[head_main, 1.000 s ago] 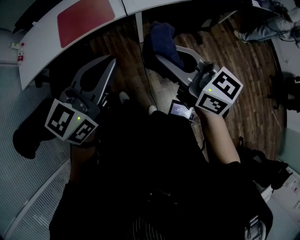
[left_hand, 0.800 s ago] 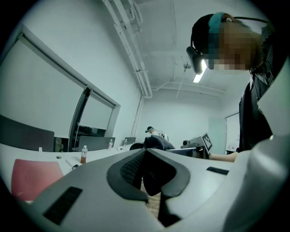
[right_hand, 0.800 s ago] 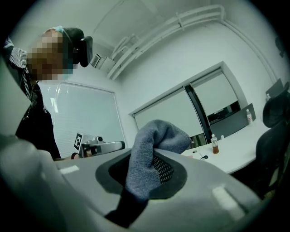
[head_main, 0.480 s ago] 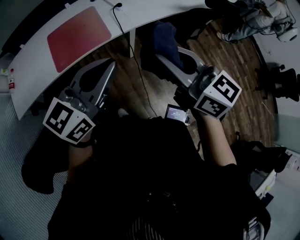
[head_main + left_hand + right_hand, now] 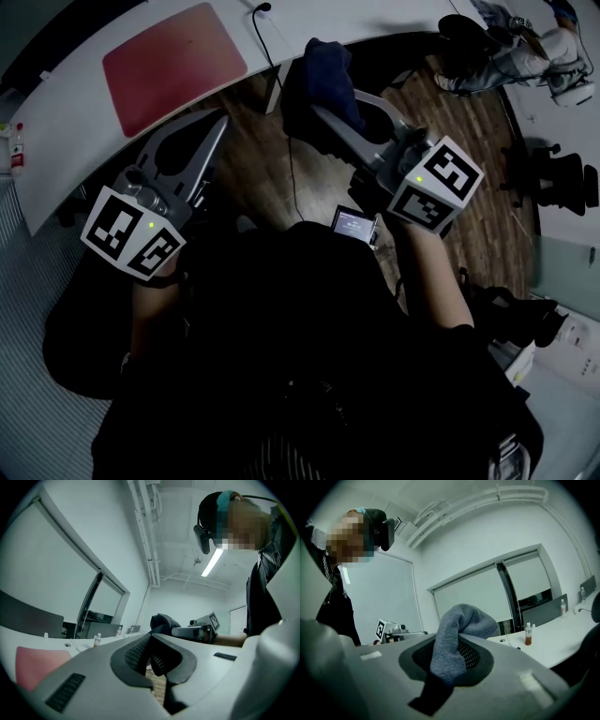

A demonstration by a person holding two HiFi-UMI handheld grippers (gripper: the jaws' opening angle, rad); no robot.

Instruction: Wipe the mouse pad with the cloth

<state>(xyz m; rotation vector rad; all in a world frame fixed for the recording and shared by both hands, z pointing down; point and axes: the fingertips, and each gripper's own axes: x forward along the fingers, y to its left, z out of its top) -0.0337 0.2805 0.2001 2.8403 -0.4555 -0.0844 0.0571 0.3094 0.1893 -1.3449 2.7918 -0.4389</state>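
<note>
A grey-blue cloth (image 5: 457,630) is pinched in the jaws of the right gripper (image 5: 451,656) and bunches up above them, near the edge of the white desk (image 5: 56,159). The red mouse pad (image 5: 173,66) lies flat on that desk, ahead of the left gripper (image 5: 217,120) — its jaws pressed together, holding nothing.

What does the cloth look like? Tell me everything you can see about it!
The blue-grey fuzzy cloth looks soft and thick, like towel fabric. It is bunched up and pinched by the right tongs, which are shut on it. One rounded fold puffs up above the tongs and flops to one side; another end hangs down below. It is held up in the air, not touching the red rectangular mouse pad on the white desk.
</note>
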